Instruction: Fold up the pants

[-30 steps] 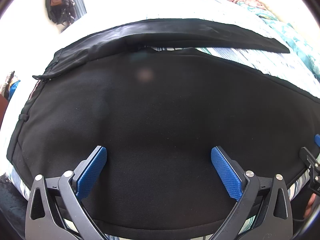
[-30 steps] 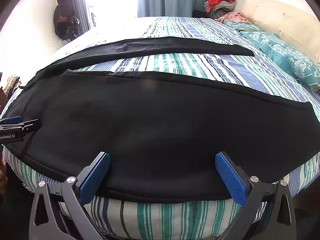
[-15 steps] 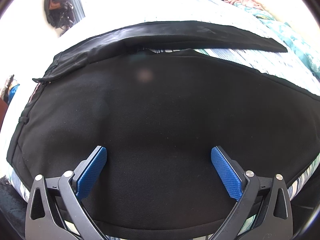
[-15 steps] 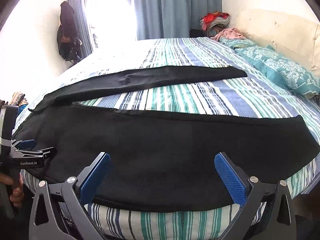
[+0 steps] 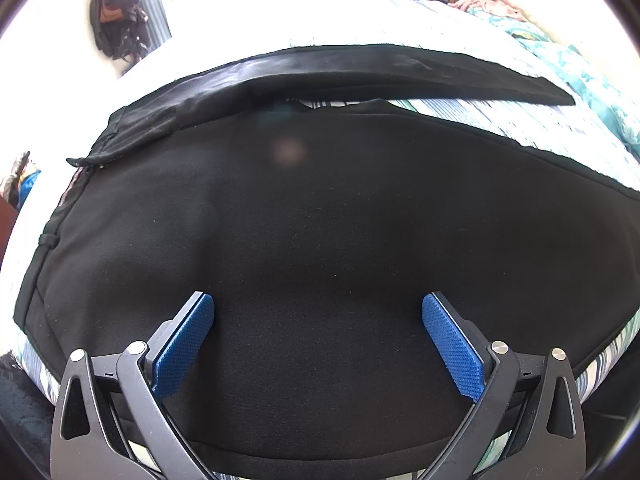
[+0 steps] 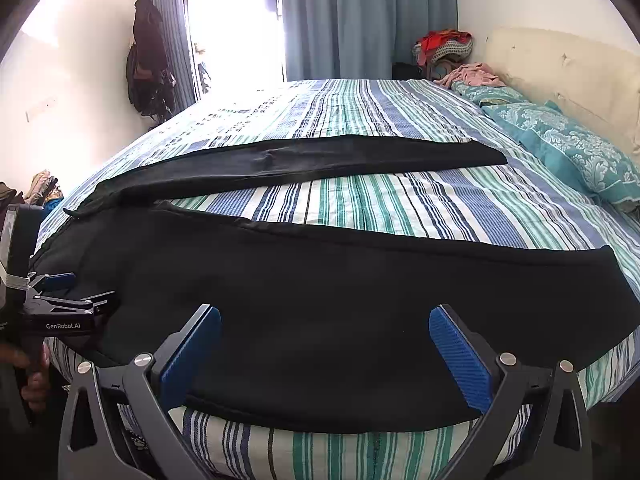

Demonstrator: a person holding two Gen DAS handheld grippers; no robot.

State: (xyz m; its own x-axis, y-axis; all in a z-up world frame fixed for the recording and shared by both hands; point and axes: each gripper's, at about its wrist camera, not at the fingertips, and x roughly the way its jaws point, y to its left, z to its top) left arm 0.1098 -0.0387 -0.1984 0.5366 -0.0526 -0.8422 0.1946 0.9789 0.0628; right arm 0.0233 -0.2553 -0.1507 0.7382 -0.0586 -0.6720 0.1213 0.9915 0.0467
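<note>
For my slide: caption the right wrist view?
Open right gripper faces black pants spread on a striped bed.

Both views face across the bed (image 6: 360,200) (left one nearer)

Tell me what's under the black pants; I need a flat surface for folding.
Under the black pants lies the striped bedsheet, showing between the two legs and along the bed's near edge. What sits directly beneath the fabric is covered.

The left tool (image 5: 318,336) and right tool (image 6: 325,344) are both spread wide, holding nothing.
</note>
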